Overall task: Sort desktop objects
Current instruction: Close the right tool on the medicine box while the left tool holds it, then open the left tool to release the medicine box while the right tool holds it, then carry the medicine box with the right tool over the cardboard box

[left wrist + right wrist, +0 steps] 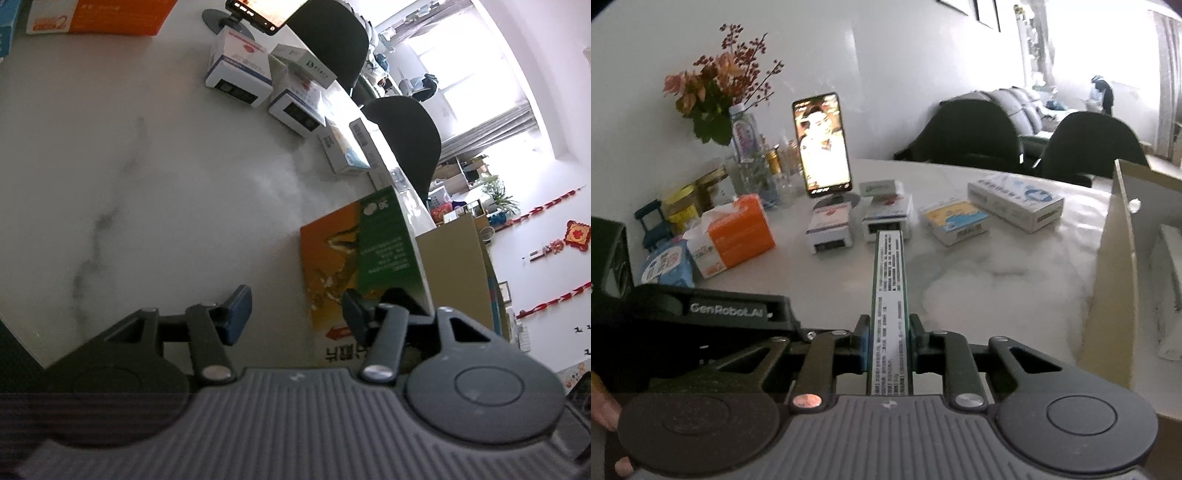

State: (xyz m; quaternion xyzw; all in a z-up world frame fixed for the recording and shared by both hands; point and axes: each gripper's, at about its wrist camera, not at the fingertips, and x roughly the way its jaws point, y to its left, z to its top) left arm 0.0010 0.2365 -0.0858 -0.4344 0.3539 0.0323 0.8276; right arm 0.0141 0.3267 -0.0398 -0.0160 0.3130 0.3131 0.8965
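Observation:
My right gripper [888, 341] is shut on a flat green and orange box [889, 295], held on edge above the marble table [997, 280]. The same box shows in the left wrist view [354, 258], just right of my left gripper [295, 314], which is open and empty above the table [147, 184]. Several small medicine boxes lie on the table: two white and blue ones [830, 229] [888, 218], a yellow and blue one [955, 219] and a long white one [1015, 201]. An open cardboard box [1115, 266] stands at the right.
A phone on a stand [823, 144] is at the back. An orange tissue pack [735, 234], a blue wipes pack [666, 267], jars and a flower vase [742, 136] crowd the left. Two dark chairs [975, 133] stand behind the table.

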